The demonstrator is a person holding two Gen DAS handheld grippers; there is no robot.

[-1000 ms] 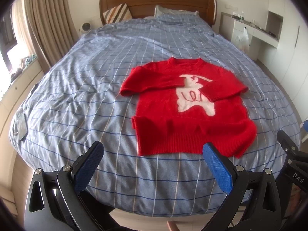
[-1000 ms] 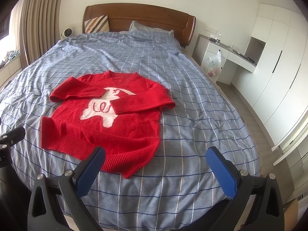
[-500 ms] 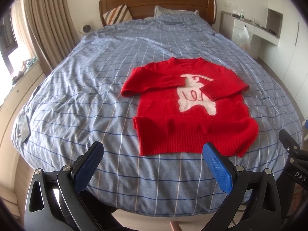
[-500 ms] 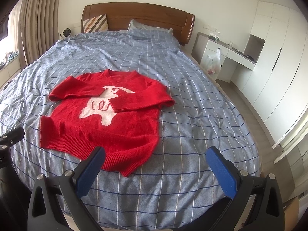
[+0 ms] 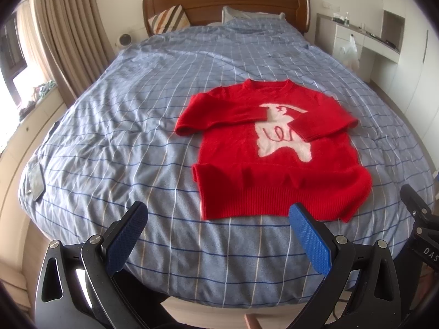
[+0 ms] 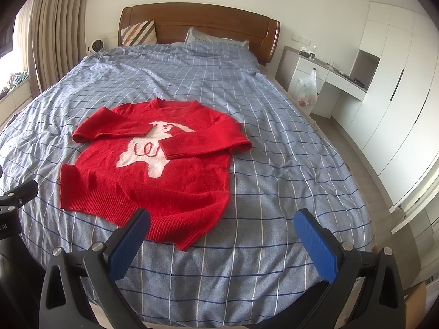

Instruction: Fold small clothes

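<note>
A small red sweater [image 5: 274,153] [image 6: 153,170] with a white animal figure on the chest lies face up on the bed, both sleeves folded in across the front, hem toward me. My left gripper [image 5: 218,219] hangs open above the bed's near edge, short of the hem and to its left, with nothing between its blue pads [image 5: 310,238]. My right gripper [image 6: 222,224] is open too, empty, over the near edge by the hem's right corner. The right gripper's black body [image 5: 419,224] shows at the right edge of the left wrist view.
The bed [image 6: 274,137] has a blue checked cover, a wooden headboard [image 6: 208,24] and pillows [image 5: 167,22]. A phone-like flat object [image 5: 35,181] lies at the bed's left edge. Curtains [image 5: 68,33] stand left; a desk with a plastic bag [image 6: 307,90] and white wardrobes [image 6: 397,87] stand right.
Both grippers have risen and drawn back a little from the sweater, so it sits slightly farther away in both views. The sweater itself has not moved.
</note>
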